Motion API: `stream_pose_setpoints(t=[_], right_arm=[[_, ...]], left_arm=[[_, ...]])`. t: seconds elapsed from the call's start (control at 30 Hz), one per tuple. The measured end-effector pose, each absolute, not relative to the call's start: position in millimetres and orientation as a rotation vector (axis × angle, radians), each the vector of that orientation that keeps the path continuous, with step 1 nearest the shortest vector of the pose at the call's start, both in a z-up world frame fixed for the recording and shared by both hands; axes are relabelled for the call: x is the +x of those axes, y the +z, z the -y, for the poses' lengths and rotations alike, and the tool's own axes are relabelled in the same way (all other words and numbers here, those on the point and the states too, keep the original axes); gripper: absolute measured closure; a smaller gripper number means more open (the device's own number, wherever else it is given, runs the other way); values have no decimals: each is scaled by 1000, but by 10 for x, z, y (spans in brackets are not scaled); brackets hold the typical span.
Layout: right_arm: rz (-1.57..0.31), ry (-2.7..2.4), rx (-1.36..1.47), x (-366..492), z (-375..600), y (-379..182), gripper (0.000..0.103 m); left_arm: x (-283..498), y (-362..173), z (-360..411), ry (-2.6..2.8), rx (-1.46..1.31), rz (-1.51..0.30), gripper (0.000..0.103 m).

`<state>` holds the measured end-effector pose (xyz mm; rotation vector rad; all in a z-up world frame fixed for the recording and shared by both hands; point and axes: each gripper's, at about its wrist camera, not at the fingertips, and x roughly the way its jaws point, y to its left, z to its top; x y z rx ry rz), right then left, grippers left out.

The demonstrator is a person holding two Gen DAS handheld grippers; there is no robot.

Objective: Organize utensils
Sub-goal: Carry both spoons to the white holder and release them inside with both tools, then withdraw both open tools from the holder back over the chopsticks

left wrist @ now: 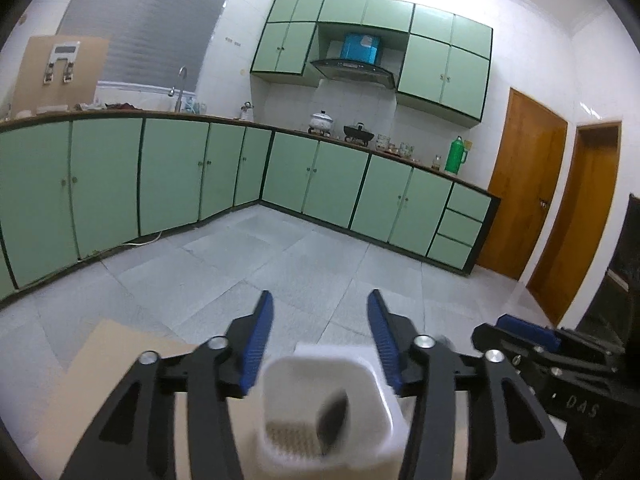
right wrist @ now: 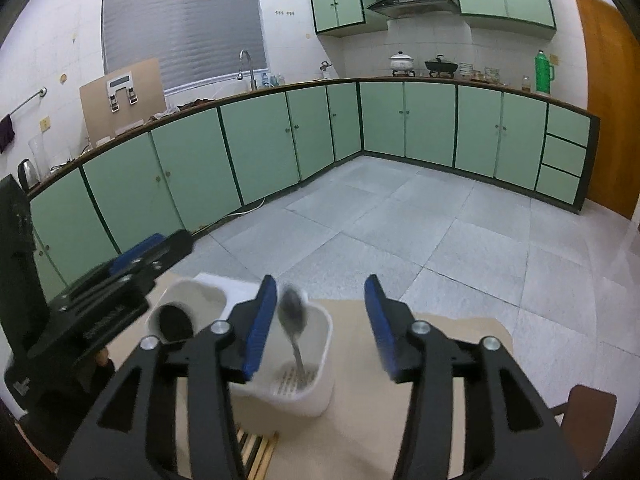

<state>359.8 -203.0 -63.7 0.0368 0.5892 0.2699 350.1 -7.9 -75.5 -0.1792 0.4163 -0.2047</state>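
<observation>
A white two-part utensil holder point(right wrist: 318, 394) stands on a tan tabletop point(right wrist: 440, 344). A metal spoon point(right wrist: 292, 308), blurred, stands handle down in its right compartment, bowl up and close to the left pad. My right gripper point(right wrist: 321, 284) hovers open over that compartment and nothing is pressed between its pads. A black utensil point(right wrist: 174, 322) leans in the left compartment. In the left wrist view, my left gripper point(left wrist: 320, 300) is open above the holder point(left wrist: 372, 400), with the dark utensil point(left wrist: 334, 412) inside it. The other gripper shows at each view's edge.
The tabletop ends just beyond the holder, with grey floor tiles point(right wrist: 400, 220) below. A slatted wooden piece point(right wrist: 252, 452) lies at the near edge. A brown chair part point(right wrist: 592, 408) sits at the right. Green cabinets point(right wrist: 260, 152) line the far walls.
</observation>
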Motion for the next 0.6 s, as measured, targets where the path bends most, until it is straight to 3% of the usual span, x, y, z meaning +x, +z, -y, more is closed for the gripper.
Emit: stream_pose_setpoints(t=[0.1,0.27,0.6], right_arm=[[-594,256,37,3257,2081,-646,40],[-644,232,55,2559,2145,-897,30],[-831,208,72,1341,1936,-1629,29]], left_arm=[[3188,-718,32,-198,-150,-449,40],[2477,-864,-57,-161,-106,-517,28],[1466,-1508,-46,-112,-8,-738,22]])
